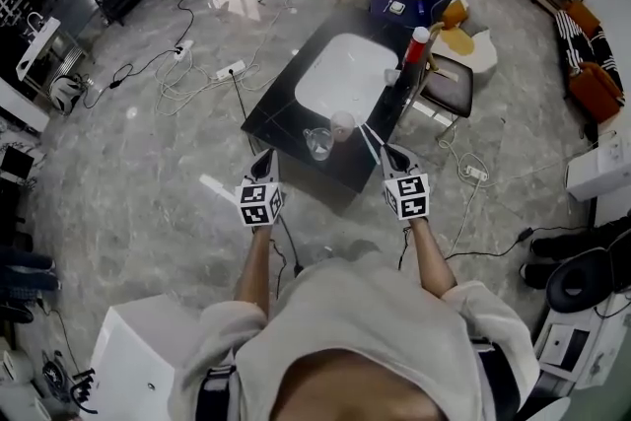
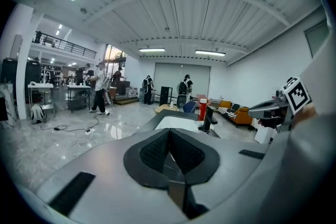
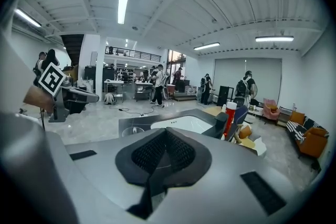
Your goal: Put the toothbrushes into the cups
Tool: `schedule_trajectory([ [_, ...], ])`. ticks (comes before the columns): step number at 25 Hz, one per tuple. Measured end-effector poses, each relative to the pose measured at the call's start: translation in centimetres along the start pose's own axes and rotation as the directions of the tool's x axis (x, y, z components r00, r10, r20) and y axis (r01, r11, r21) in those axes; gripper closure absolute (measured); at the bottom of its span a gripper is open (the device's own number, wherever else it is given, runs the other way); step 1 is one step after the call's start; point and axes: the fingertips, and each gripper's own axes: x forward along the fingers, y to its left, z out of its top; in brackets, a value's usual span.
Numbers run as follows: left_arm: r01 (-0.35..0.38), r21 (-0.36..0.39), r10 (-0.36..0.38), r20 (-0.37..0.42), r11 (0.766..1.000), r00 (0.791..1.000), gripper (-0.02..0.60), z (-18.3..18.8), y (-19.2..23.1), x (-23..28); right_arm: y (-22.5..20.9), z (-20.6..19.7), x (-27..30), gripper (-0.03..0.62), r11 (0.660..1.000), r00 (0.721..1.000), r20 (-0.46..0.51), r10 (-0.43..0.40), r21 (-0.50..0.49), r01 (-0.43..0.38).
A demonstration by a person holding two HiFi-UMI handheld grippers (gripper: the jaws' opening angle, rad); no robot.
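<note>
Fingers on both tools are fully closed and grip nothing: in the left gripper view the ribbed pads of the left gripper [image 2: 169, 130] meet at their tips, and in the right gripper view the pads of the right gripper [image 3: 166, 130] do the same. In the head view both grippers are held level at chest height, side by side and slightly apart, pointing toward 12 o'clock at the black table [image 1: 281, 118]. This reads as a carrying posture for the approach, since neither tool is yet over the work. Two containers stand near the table's closest edge. A clear glass cup [image 1: 318, 143] is at 12 o'clock between the two tools, and a pale cup [image 1: 342, 125] touches or nearly touches it at its 1 o'clock. No toothbrush shows in either cup. A thin pale strip [image 1: 368, 141] on the table at 3 o'clock of the glass cup may be a toothbrush; this cannot be confirmed. A white basin [image 1: 345, 74] lies beyond the cups, with a red bottle [image 1: 417, 49] at its 2 o'clock.
</note>
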Motion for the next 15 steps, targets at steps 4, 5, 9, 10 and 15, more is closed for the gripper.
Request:
schedule_trajectory([
  [4,0.003,-0.004,-0.003,-0.012,1.000,1.000,0.554,-0.1,0.5,1.0,-0.2,0.1,1.1,0.582,1.000,1.000,-0.010,0.006,-0.001,-0.006],
  [5,0.001,-0.006,-0.001,-0.015,1.000,1.000,0.554,-0.1,0.6,1.1,-0.2,0.2,1.5,0.582,1.000,1.000,-0.011,0.009,-0.002,-0.009],
  [9,-0.011,-0.018,0.011,-0.025,1.000,1.000,0.554,-0.5,1.3,2.3,-0.7,0.3,3.1,0.581,1.000,1.000,-0.013,0.023,-0.007,-0.023],
  [10,-0.015,-0.021,0.015,-0.028,1.000,1.000,0.554,-0.5,1.4,2.7,-0.9,0.4,3.7,0.582,1.000,1.000,-0.014,0.027,-0.008,-0.027],
  [15,-0.037,-0.030,0.036,-0.039,0.999,0.999,0.554,-0.3,2.0,5.2,-2.4,0.8,6.6,0.582,0.999,0.999,-0.013,0.048,-0.004,-0.049],
])
